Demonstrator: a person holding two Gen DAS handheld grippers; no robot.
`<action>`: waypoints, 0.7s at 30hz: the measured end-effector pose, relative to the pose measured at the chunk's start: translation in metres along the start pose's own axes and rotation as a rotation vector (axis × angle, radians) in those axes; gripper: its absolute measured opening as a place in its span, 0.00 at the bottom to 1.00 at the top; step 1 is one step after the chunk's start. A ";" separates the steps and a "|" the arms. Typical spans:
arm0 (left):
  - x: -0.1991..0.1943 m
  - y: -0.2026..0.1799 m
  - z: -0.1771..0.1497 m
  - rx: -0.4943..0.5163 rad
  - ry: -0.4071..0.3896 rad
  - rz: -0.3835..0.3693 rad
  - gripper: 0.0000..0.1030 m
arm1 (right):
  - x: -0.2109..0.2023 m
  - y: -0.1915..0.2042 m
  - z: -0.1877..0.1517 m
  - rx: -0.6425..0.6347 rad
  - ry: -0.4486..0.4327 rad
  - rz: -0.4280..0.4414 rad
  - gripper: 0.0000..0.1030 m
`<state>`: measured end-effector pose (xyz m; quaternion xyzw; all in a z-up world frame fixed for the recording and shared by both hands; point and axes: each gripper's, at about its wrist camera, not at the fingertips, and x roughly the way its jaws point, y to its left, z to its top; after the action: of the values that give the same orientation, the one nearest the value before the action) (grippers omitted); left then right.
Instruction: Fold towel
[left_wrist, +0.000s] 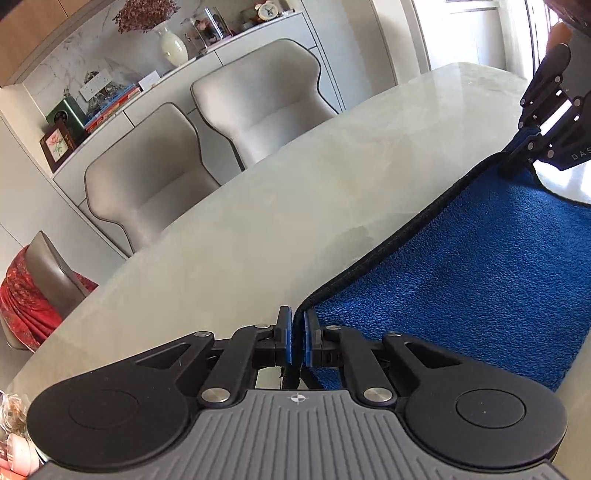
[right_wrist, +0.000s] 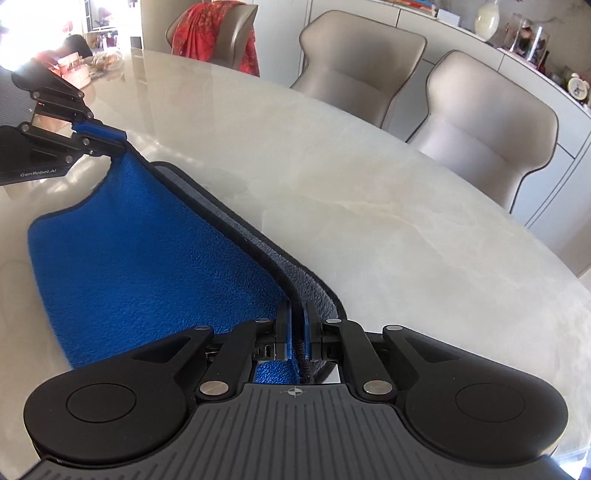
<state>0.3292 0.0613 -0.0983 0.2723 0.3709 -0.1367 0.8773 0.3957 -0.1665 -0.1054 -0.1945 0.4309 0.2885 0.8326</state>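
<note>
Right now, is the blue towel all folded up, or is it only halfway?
Only started. Done: the left claw and the right claw have each pinched a corner of the blue towel. In hand: they hold one edge up, so the grey underside shows, while the rest lies on the marble table. Left: carry that edge across to the far edge, lay it flat and let go.

Strong daylight enters from a window (left_wrist: 476, 33) that is overexposed to white, and the glossy desk (left_wrist: 258, 221) shows soft sheen and reflections. Fisheye distortion bends straight lines toward the frame edges. Focus is sharp near centre and softens slightly toward the periphery.
</note>
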 end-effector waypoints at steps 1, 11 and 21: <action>0.003 0.001 0.000 0.001 0.004 0.000 0.06 | 0.004 -0.001 0.001 0.002 0.006 0.002 0.06; 0.023 0.004 0.001 -0.014 0.020 -0.008 0.07 | 0.007 -0.002 -0.007 0.020 0.015 -0.011 0.08; 0.034 0.004 0.007 -0.031 0.025 -0.006 0.07 | 0.002 -0.003 -0.002 0.043 0.005 -0.045 0.08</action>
<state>0.3585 0.0593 -0.1177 0.2592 0.3846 -0.1304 0.8763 0.3974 -0.1691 -0.1079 -0.1871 0.4348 0.2599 0.8417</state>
